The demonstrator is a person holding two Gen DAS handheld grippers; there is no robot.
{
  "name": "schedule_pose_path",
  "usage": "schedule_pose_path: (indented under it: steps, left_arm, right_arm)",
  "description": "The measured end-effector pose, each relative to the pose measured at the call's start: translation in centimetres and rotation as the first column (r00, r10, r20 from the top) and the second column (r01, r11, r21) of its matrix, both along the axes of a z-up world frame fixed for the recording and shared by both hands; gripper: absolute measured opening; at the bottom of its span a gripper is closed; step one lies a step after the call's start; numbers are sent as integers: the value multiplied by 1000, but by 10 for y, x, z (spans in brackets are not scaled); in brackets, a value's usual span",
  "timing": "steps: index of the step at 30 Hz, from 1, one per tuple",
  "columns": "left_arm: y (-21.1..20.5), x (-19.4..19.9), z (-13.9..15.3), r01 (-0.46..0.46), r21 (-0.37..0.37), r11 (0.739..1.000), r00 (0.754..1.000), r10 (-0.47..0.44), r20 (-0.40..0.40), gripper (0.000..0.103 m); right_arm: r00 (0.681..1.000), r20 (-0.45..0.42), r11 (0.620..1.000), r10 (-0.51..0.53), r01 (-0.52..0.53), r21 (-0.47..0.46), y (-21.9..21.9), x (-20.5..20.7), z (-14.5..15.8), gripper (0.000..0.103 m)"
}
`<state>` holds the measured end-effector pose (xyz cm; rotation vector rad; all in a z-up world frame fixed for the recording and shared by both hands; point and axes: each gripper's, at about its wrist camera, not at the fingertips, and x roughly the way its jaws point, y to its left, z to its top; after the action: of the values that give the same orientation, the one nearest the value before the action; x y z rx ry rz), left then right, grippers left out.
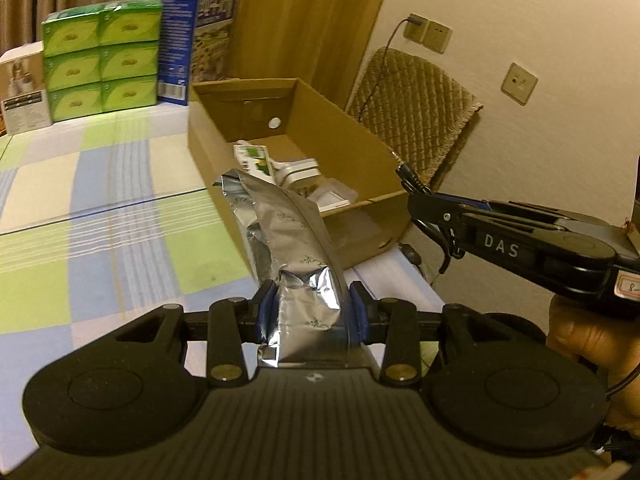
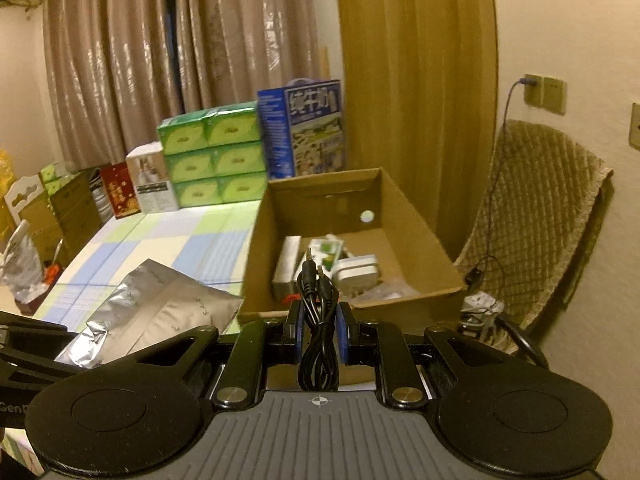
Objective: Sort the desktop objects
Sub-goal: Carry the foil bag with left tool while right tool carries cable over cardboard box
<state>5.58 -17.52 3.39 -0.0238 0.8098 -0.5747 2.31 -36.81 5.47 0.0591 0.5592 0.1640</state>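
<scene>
My left gripper [image 1: 312,312] is shut on a crumpled silver foil pouch [image 1: 288,236], held upright just short of the near wall of the open cardboard box [image 1: 360,136]. That pouch [image 2: 160,312] also shows at lower left in the right wrist view. My right gripper [image 2: 319,330] is shut on a bundled black audio cable [image 2: 318,320], its jack plugs pointing up in front of the box [image 2: 408,216]. Seen from the left wrist, the right gripper [image 1: 416,192] hovers by the box's near right corner. A green-printed packet [image 1: 256,158], a white adapter [image 1: 302,170] and other small items lie inside the box.
Stacked green tissue packs [image 1: 100,54], a blue milk carton box [image 1: 196,40] and a white box [image 1: 24,92] line the far edge of the checked tablecloth [image 1: 100,208]. A quilt-covered chair [image 1: 416,108] stands right of the table, with wall sockets [image 1: 426,32] above. More boxes and bags [image 2: 60,208] crowd the left side.
</scene>
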Motion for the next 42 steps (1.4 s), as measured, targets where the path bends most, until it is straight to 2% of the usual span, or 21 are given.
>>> schedule_pose_path:
  steps: [11, 21, 42]
  left_arm:
    - [-37, 4, 8, 43, 12, 999, 999, -43, 15, 34]
    - [-49, 12, 11, 53, 12, 999, 998, -53, 17, 34]
    - [-64, 64, 25, 21, -22, 1000, 999, -20, 35, 34]
  right_arm:
    - [999, 10, 999, -37, 37, 27, -29, 1, 3, 13]
    - [998, 6, 998, -58, 58, 29, -39, 7, 4, 13]
    - [999, 22, 999, -29, 29, -17, -46, 57, 14, 13]
